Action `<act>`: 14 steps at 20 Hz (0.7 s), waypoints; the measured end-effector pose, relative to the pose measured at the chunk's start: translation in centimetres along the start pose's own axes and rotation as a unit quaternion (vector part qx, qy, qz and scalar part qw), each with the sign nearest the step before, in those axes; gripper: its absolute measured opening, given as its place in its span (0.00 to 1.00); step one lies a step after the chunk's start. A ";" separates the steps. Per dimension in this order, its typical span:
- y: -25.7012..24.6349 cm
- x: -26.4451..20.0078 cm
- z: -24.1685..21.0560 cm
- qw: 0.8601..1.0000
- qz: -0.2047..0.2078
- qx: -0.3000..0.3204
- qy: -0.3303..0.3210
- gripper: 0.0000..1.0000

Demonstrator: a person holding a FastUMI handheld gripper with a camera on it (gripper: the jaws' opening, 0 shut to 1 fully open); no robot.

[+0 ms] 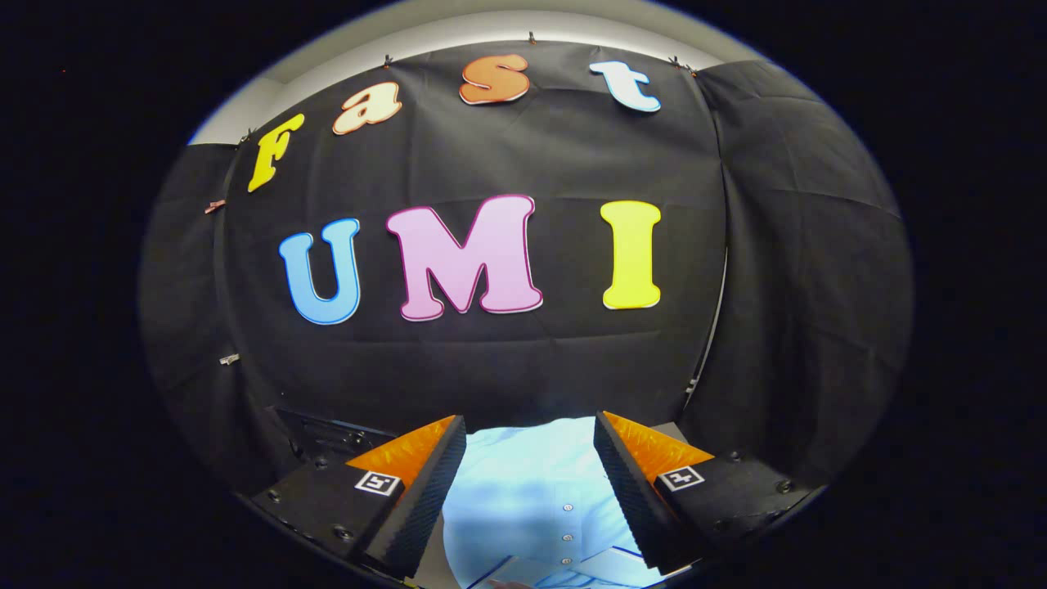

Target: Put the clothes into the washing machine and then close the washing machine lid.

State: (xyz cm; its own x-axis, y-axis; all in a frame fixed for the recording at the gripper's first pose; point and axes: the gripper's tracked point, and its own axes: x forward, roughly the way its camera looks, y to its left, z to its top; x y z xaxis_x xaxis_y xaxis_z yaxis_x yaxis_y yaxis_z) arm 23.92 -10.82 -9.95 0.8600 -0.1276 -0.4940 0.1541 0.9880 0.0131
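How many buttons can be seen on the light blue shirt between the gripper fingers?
3, in a line down the shirt between the gripper fingers: at and. More may be hidden in folds.

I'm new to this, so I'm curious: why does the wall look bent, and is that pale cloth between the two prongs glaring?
Gripper view: the fisheye lens bows the wall; the light blue shirt is brightly lit, slightly washed out, between the open gripper fingers; the edges fall dark.

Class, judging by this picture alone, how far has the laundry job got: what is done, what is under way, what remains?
Nothing looks done yet. Under way: the gripper hangs open above a light blue buttoned shirt, which lies between and below its fingers; neither pad presses on it. Left: gripping the shirt, putting it into the washing machine and closing the lid.
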 end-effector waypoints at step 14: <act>-2.6 7.8 -9.8 0.988 -0.031 -0.003 0.152 0.99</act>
State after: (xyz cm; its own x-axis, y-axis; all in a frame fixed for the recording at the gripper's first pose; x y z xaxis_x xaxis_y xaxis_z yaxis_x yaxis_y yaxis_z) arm 25.46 -13.52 -22.31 0.6625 -0.1558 -0.7327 0.1982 0.9797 -0.0292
